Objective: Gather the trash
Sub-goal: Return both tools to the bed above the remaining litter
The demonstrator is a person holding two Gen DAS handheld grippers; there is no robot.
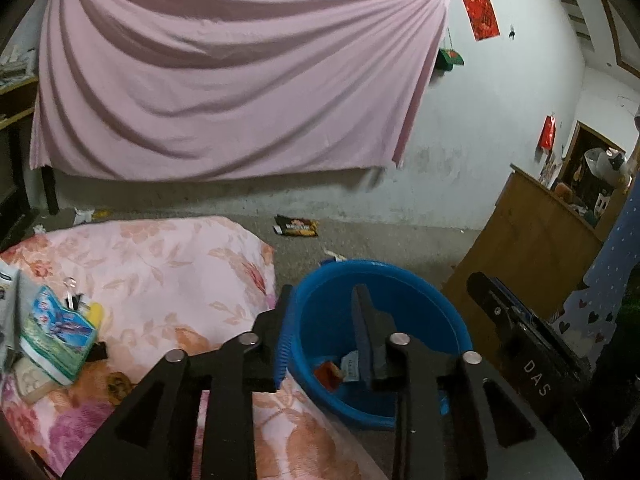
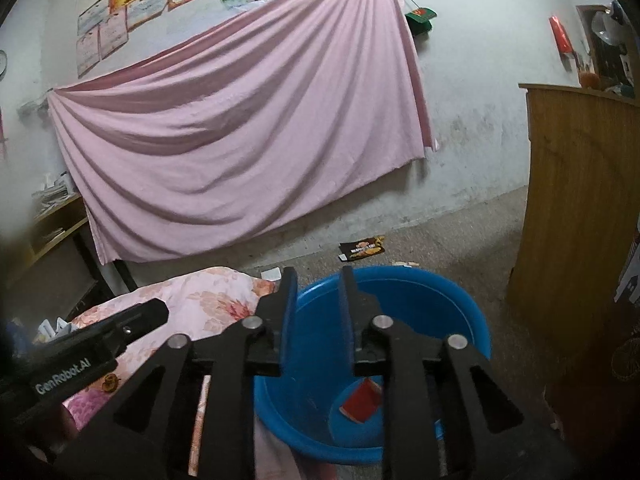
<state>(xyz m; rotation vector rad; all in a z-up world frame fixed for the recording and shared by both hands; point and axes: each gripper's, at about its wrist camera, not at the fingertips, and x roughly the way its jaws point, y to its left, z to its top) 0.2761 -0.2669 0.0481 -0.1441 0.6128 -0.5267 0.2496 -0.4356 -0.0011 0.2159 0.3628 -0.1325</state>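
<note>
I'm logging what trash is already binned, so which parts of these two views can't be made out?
- Blue basin contents, left wrist view: the left gripper finger covers part of the wrappers.
- Dark snack packet on the floor: print too small to read.
- Items on the floral quilt: cut off at the left edge, blurred.

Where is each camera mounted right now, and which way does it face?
Left wrist: on the left gripper, looking past its open fingers into the basin; the bed at left, the right gripper at right.
Right wrist: on the right gripper, open above the basin; the left gripper at left.
Shared: basin, sheet, wrapper.
</note>
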